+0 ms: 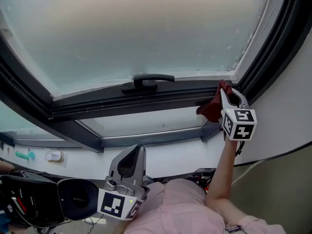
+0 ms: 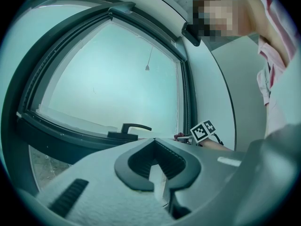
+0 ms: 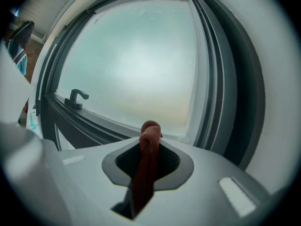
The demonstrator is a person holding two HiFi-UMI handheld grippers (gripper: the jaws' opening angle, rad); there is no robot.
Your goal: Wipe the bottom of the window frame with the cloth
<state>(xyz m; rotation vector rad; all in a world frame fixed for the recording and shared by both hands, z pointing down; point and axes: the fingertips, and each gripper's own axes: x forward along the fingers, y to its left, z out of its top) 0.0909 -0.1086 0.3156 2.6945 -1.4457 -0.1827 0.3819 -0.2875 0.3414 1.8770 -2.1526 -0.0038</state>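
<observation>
A person in a pink sleeve [image 1: 195, 211] stands at a window. The left gripper [image 1: 132, 155] is held low, close to the body and well short of the window, its jaws brought together with nothing between them. The right arm reaches up and forward, and the right gripper [image 1: 230, 99] has its jaws clamped on a dark red cloth [image 1: 211, 109], a fold of which sticks out past the tips. The cloth sits against the right end of the dark bottom window frame [image 1: 122, 103], close to the lower right corner where the frame meets the white wall [image 1: 287, 111]. Further left along the same rail is a black handle [image 1: 148, 80], and beyond it the pale frosted pane [image 1: 146, 28].
</observation>
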